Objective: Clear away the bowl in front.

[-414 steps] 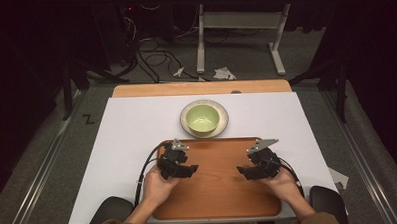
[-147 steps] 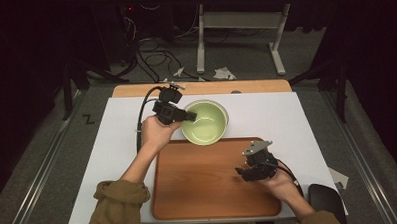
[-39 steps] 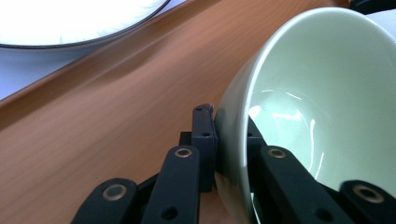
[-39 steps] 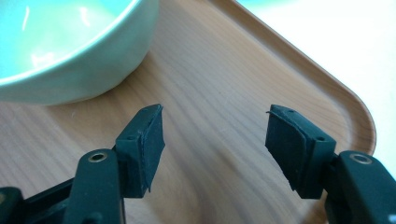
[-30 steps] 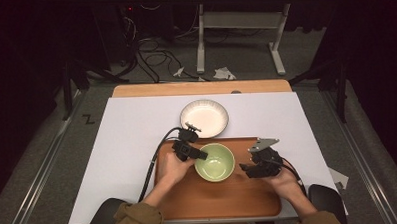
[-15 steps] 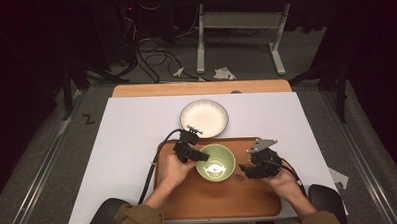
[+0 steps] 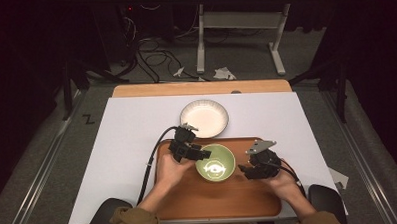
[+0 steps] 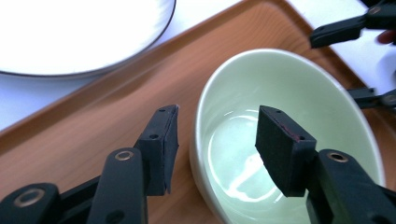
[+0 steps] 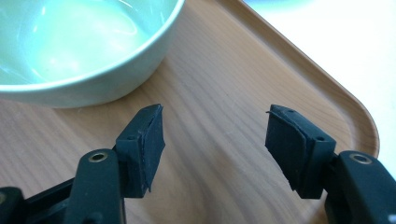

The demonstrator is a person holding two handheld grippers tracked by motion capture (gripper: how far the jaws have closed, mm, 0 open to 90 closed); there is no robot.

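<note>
A pale green bowl (image 7: 216, 164) stands upright on the wooden tray (image 7: 214, 204), empty and glossy inside (image 8: 280, 107). My left gripper (image 7: 204, 154) hovers at its left rim. Its jaws have just been opening and now stand apart astride the rim (image 8: 219, 112), one pad outside, one over the inside, neither pressing on it. My right gripper (image 7: 243, 169) rests just right of the bowl, open (image 9: 215, 111), with bare tray wood (image 9: 224, 70) between its pads. The bowl's wall (image 9: 70, 46) is at the upper left in the right gripper view.
A white plate (image 7: 203, 118) lies on the white tabletop just behind the tray, also seen in the left gripper view (image 8: 70, 32). The tray's raised rim (image 9: 355, 116) runs close to my right gripper. Cables and a stand's legs lie on the floor beyond the table.
The bowl has gone from the white plate to the tray. Within the last second my left jaws came apart off its rim and the hand lifted a little. The right hand kept still.
</note>
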